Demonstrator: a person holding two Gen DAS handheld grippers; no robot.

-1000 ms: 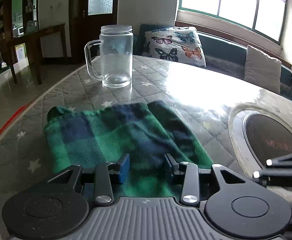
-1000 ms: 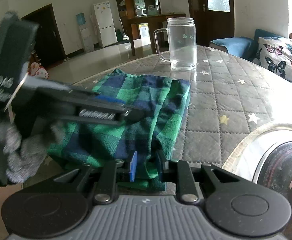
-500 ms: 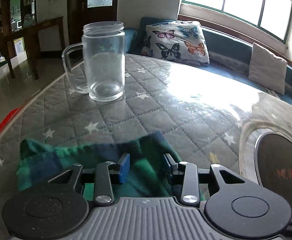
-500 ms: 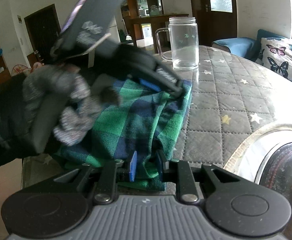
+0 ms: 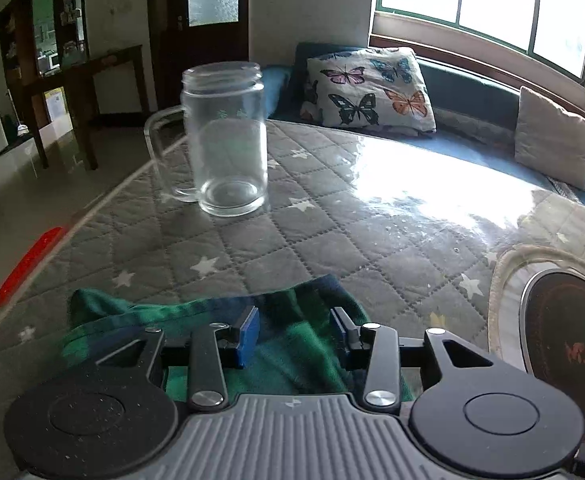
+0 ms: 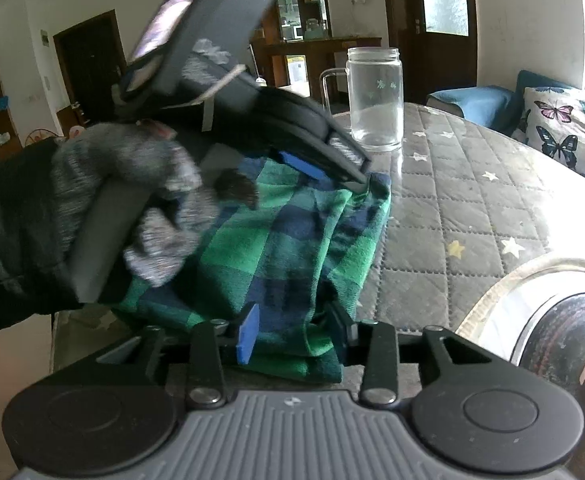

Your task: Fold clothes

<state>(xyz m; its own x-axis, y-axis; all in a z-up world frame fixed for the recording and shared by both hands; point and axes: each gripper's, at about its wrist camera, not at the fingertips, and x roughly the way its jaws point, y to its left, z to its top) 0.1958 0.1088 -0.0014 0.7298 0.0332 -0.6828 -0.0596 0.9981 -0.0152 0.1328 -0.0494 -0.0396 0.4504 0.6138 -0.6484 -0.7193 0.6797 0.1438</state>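
Note:
A green and blue plaid cloth [image 6: 292,240] lies folded on the quilted grey table cover [image 5: 372,220]. My right gripper [image 6: 294,332] sits at the cloth's near edge. Its jaws are opening, and a thick fold of cloth stands loose between the pads. My left gripper [image 5: 295,332], held by a grey-gloved hand [image 6: 140,200], reaches over the cloth [image 5: 300,364] to its far corner. Its jaws are opening too, with cloth lying between and under the fingers. In the right wrist view the left gripper's [image 6: 352,172] tips rest at that far corner.
A clear glass mug [image 5: 228,140] stands just beyond the cloth, also in the right wrist view as the mug [image 6: 374,100]. A round dark inset [image 5: 564,320] sits in the table to the right. The table's rim runs close on the left. A sofa with a butterfly cushion [image 5: 368,88] lies behind.
The left gripper swung from the cloth's near left side across to its far corner by the mug. The right gripper's jaws widened from a tight pinch on the fold; both jaws stand wider.

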